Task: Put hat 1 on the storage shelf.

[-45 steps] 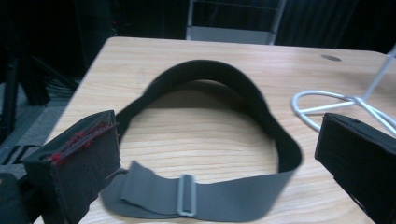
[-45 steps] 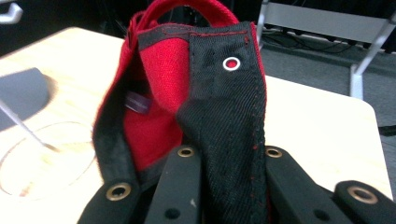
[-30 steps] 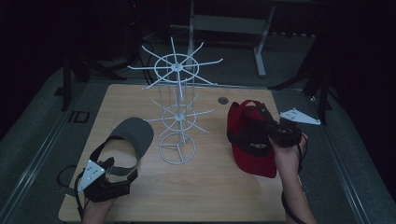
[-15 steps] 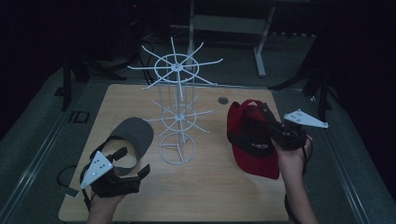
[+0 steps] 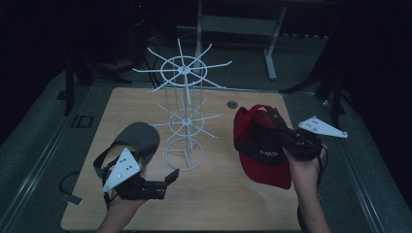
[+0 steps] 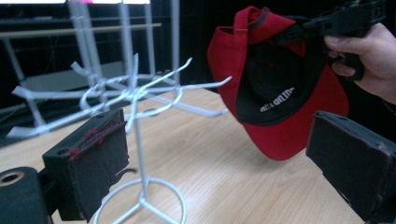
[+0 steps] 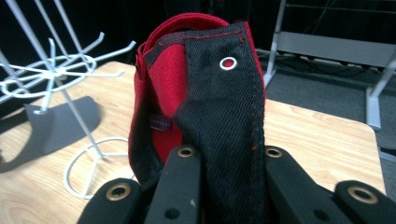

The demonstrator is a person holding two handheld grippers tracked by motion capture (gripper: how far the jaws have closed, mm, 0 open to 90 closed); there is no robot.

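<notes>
A red cap (image 5: 262,145) with a black lining hangs above the right side of the wooden table (image 5: 218,204). My right gripper (image 5: 275,120) is shut on the cap's black back band (image 7: 224,107). My left gripper (image 5: 167,183) is held above the table's front left, pointing at the foot of the white wire rack (image 5: 183,121). It is open; its jaws have just been closing a little, with nothing between them. In the left gripper view, its pads (image 6: 100,154) frame the rack (image 6: 140,93) and the red cap (image 6: 285,93). A grey cap (image 5: 138,138) lies behind the left gripper.
A small dark round piece (image 5: 232,103) sits on the table behind the red cap. The rack's hook arms (image 7: 51,74) spread wide at two levels. A metal frame (image 5: 243,24) stands on the floor beyond the table.
My left gripper has risen off the table and moved right, away from the grey cap and toward the rack's foot. My right gripper has shifted slightly with the red cap.
</notes>
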